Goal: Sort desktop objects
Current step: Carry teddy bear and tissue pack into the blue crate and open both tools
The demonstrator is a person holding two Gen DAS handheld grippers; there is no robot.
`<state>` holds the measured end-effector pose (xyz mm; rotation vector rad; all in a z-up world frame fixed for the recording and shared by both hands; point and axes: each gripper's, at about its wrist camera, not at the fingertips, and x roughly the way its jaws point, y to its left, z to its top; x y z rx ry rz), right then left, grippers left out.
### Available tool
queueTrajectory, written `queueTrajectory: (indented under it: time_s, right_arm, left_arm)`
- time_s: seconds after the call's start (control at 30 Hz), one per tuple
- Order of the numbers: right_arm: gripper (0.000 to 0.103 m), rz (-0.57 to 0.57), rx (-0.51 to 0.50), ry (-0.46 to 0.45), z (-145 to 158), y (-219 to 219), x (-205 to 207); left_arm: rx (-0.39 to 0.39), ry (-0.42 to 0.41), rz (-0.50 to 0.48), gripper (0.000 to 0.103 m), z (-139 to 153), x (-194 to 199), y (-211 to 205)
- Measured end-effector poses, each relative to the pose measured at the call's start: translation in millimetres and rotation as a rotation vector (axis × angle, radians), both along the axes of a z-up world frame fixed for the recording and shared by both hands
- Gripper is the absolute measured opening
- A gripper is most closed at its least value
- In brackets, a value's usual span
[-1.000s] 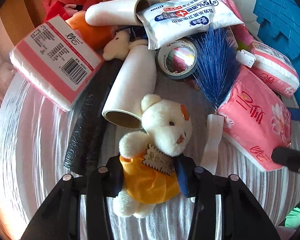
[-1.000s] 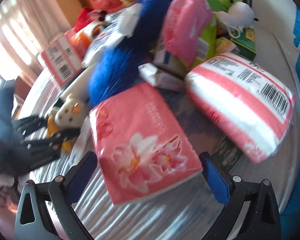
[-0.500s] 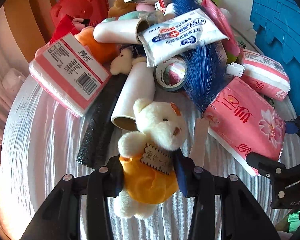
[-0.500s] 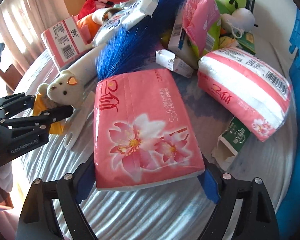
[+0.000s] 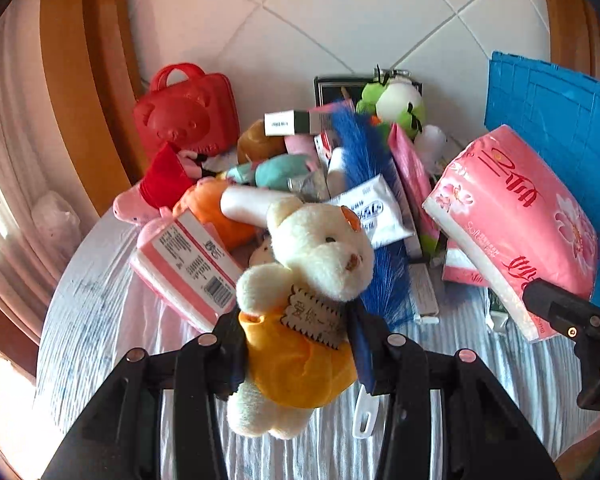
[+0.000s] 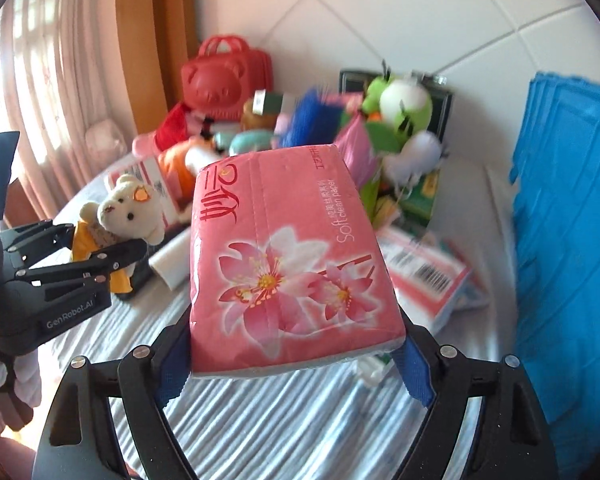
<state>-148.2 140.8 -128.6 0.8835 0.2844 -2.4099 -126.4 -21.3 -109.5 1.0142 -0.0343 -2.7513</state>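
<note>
My left gripper (image 5: 296, 344) is shut on a cream teddy bear (image 5: 316, 256) in a yellow shirt and holds it above the table; the bear also shows in the right wrist view (image 6: 130, 208). My right gripper (image 6: 296, 356) is shut on a pink flowered tissue pack (image 6: 284, 256) and holds it in the air; the pack also shows at the right of the left wrist view (image 5: 512, 220).
A pile lies on the striped tablecloth (image 5: 92, 320): a red bear case (image 5: 188, 112), a pink-and-white tissue pack (image 5: 184, 264), a blue brush (image 5: 380, 216), a wipes pack (image 5: 374, 210), a green plush (image 5: 400, 104). A blue crate (image 6: 568, 240) stands at the right.
Both grippers have lifted their loads off the table: the bear and the pink tissue pack now hang above the pile. The views have tilted up toward the wall.
</note>
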Motion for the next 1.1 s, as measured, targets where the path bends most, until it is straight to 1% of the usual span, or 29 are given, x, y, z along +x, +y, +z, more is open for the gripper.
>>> queueTrajectory:
  time_s: [0.17,0.33,0.43,0.53,0.6,0.7,0.73,0.83,0.9,0.97,1.1]
  right_arm:
    - [0.086,-0.038,-0.059,0.185,53,14,17]
    - [0.086,-0.085,-0.116,0.329,99,27,32]
    - [0.086,-0.129,-0.144,0.386,123,38,33]
    - [0.086,-0.187,-0.161,0.439,144,53,34]
    - [0.086,-0.231,-0.167,0.469,156,65,36]
    - [0.086,-0.312,-0.151,0.514,173,88,38]
    - [0.086,-0.343,-0.145,0.53,178,102,36]
    - [0.086,-0.437,-0.114,0.567,188,129,36]
    - [0.087,-0.505,-0.105,0.574,193,152,36]
    - [0.087,-0.584,-0.086,0.577,196,178,35]
    - [0.087,-0.724,-0.061,0.553,199,230,33]
  left_arm:
    - [-0.019,0.116,0.015,0.041,38,2,4]
    - [-0.009,0.206,-0.02,0.041,75,1,16]
    - [0.002,0.259,-0.054,0.041,97,-4,30]
    - [0.0,0.318,-0.107,0.041,120,-12,54]
    - [0.002,0.349,-0.143,0.041,133,-18,71]
    - [0.007,0.392,-0.203,0.041,152,-28,99]
    - [0.008,0.401,-0.219,0.041,157,-31,107]
    - [0.024,0.426,-0.287,0.041,173,-40,139]
    - [0.022,0.441,-0.338,0.041,183,-45,165]
    - [0.026,0.443,-0.38,0.041,190,-50,188]
    - [0.032,0.408,-0.459,0.041,198,-60,240]
